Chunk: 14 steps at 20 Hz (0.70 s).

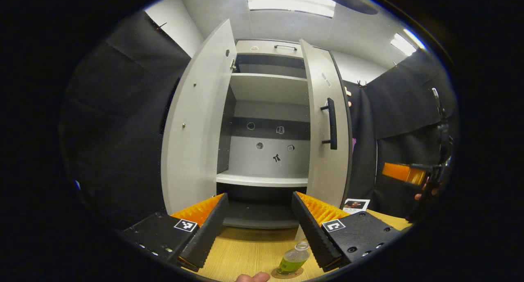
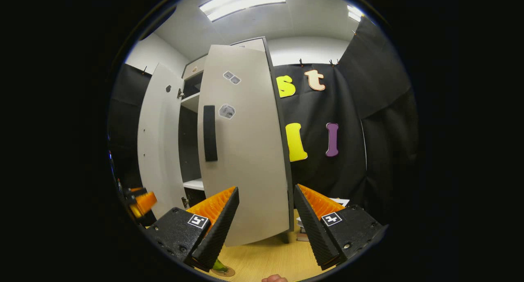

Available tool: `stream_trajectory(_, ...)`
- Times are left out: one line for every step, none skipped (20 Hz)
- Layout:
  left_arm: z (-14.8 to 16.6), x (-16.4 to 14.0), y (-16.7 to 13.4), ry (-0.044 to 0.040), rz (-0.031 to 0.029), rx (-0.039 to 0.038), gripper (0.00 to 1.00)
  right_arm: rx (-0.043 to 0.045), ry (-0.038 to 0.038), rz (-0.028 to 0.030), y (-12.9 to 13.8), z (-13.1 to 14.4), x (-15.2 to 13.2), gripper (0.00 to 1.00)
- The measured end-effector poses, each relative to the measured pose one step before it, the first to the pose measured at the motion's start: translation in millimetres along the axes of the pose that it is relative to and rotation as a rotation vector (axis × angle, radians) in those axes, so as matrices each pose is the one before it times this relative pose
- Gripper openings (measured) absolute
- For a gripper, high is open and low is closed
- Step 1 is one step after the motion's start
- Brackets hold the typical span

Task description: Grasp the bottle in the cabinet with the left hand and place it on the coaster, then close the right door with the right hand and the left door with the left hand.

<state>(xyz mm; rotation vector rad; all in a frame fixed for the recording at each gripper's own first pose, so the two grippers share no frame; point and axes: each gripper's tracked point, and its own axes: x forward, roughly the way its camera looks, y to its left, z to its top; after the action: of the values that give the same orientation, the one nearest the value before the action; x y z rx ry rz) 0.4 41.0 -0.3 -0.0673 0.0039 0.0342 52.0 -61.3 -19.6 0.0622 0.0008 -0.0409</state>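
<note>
A small clear bottle [image 1: 293, 259] with a green label stands on a round brown coaster [image 1: 286, 274] on the wooden table, just in front of my left gripper's right finger. My left gripper [image 1: 259, 196] is open and holds nothing, facing the grey cabinet. Both doors are swung open: the left door [image 1: 196, 122] and the right door [image 1: 327, 151] with its black handle [image 1: 332, 123]. My right gripper [image 2: 266, 188] is open close to the right door's [image 2: 245, 151] outer face, near its free edge. The bottle's base [image 2: 219, 266] peeks from beside its left finger.
The cabinet shelves [image 1: 262, 179] are bare, with small stickers on the back wall. Papers [image 1: 356, 204] lie on the table right of the cabinet. The right gripper [image 1: 403, 173] and a hand show at far right. A fingertip [image 1: 251, 277] shows at the bottom edge.
</note>
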Motion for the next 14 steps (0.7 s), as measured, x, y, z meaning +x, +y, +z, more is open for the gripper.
stream_trajectory(7.26,-0.7,9.69,-0.01074,0.02521,-0.02031,0.99,0.00939,0.01266,0.01058,2.77,-6.62,-2.05,0.82)
stream_trajectory(11.69,-2.76,10.81,-0.01466,0.02949,-0.0187,0.95,0.01266,0.01236,0.01802,3.87,-4.85,-0.54,0.82)
stream_trajectory(13.32,-1.37,14.46,-0.02025,0.0373,-0.01348,1.0,0.00864,0.01592,0.01658,3.8,-4.31,0.01,0.82)
stream_trajectory(13.59,3.43,16.72,-0.02545,0.04156,-0.00382,1.0,0.00269,0.0161,0.00853,0.56,-3.81,0.72,0.82)
stream_trajectory(14.66,4.58,20.64,-0.02368,0.05075,0.00172,1.0,-0.00225,0.00815,0.00344,-0.19,-0.99,0.96,0.82)
stream_trajectory(12.48,6.47,22.43,-0.01512,0.05634,0.00452,0.99,-0.00398,-0.00119,0.00254,-0.23,0.82,-0.02,0.83)
stream_trajectory(10.44,5.4,23.78,-0.00827,0.05745,0.00747,0.95,-0.00798,0.00407,-0.00686,-2.18,0.17,0.06,0.83)
stream_trajectory(9.18,4.38,21.28,-0.01399,0.05365,0.01148,1.0,-0.00631,0.00463,-0.00483,-1.89,-1.13,0.15,0.82)
stream_trajectory(7.91,5.53,20.28,-0.0189,0.0462,0.01068,1.0,-0.00293,0.00256,-0.00191,-1.03,0.4,-0.11,0.83)
stream_trajectory(6.29,5.44,15.04,-0.01449,0.04055,0.0058,1.0,0.00028,0.00045,-0.0012,-0.75,0.41,-0.78,0.83)
stream_trajectory(6.97,8.31,10.84,-0.01454,0.02533,0.00149,1.0,0.00131,-0.00185,-0.00065,-1.27,1.25,-0.66,0.83)
stream_trajectory(0.98,8.98,8.0,-0.00699,0.02523,-0.0024,0.95,0.00305,-0.00141,-0.00502,-1.55,0.96,0.15,0.83)
stream_trajectory(-1.57,7.76,4.55,0.00202,0.01526,-0.00393,0.95,0.00209,-0.00168,-0.00536,-2.39,-0.43,-0.91,0.83)
stream_trajectory(-2.63,3.08,0.5,0.0104,0.00394,-0.00324,0.95,0.00246,-0.00138,-0.00347,-1.38,-0.2,-0.45,0.82)
